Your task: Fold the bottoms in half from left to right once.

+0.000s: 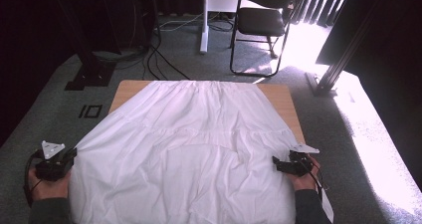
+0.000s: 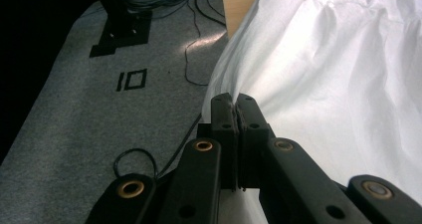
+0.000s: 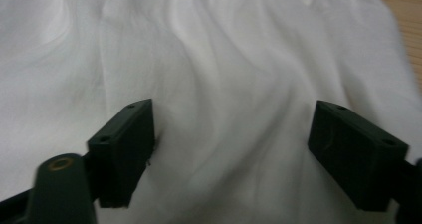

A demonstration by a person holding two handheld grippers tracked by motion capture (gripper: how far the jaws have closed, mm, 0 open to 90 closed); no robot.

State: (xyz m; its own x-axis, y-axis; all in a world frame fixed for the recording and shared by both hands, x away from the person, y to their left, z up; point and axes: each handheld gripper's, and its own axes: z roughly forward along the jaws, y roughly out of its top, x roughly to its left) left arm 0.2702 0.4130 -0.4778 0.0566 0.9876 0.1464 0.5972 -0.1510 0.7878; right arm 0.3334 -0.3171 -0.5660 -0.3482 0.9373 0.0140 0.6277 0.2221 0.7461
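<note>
A grey carpet (image 1: 50, 109) covers the floor around the wooden table (image 1: 281, 97). Beyond the table's far edge stands a black folding chair (image 1: 261, 20), and left of the chair rises a white post (image 1: 204, 20) on a flat foot. Black cables (image 1: 159, 59) trail over the carpet from the table's far left corner toward that post. Off the table's left corner a black stand base (image 1: 89, 74) sits on the carpet, with a black square mark (image 1: 91, 111) nearer the table. Right of the table a slanted metal beam (image 1: 343, 55) meets the floor. Strong light falls on the carpet there, past dark curtains (image 1: 30, 35)
</note>
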